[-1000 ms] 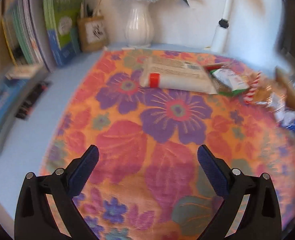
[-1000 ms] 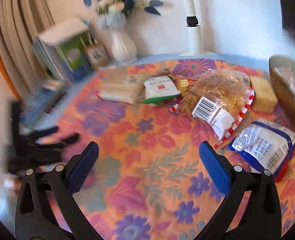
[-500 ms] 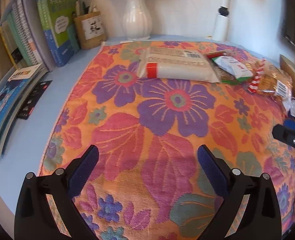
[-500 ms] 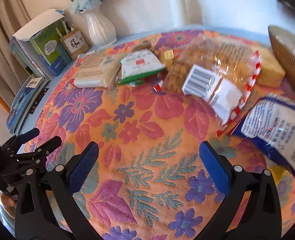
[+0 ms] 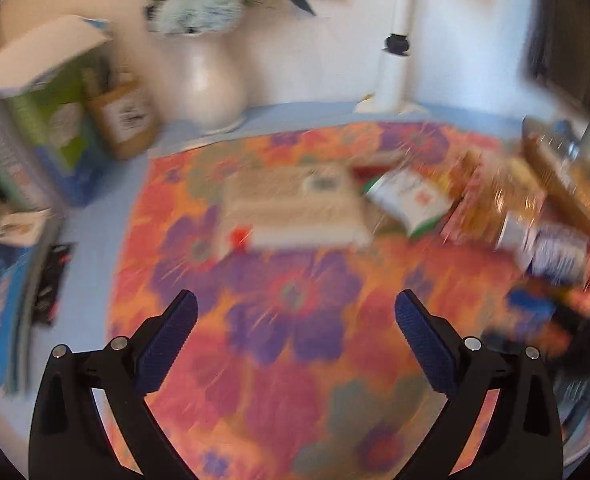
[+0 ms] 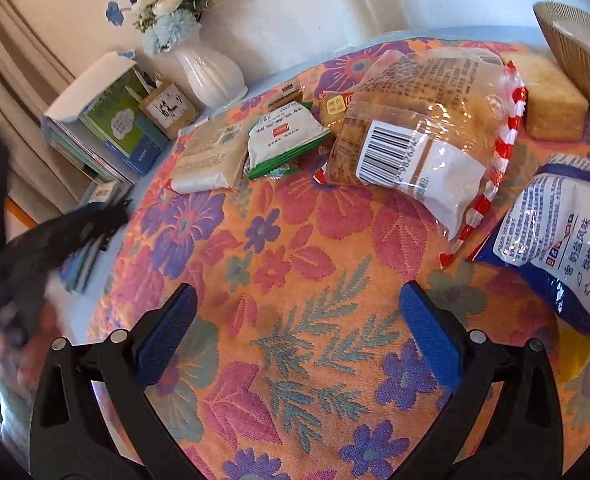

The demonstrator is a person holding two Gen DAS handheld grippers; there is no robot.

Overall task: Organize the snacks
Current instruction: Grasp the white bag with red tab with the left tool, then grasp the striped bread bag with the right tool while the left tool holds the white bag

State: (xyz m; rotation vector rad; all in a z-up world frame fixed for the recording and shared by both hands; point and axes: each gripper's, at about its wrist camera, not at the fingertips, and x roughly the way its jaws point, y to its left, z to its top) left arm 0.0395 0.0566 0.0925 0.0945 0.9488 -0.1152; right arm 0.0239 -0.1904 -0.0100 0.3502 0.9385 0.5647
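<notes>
Hovering spread wide and empty, right gripper (image 6: 297, 324) nearest the clear bread bag (image 6: 423, 128) lying at one o'clock, long axis running eleven-to-five; left gripper (image 5: 295, 328) likewise parted, farther off.

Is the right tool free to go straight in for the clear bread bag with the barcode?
Probably yes. The right tool is open and empty, and only bare floral cloth lies between it and the bread bag. The blue bag sits off to the side.
</notes>
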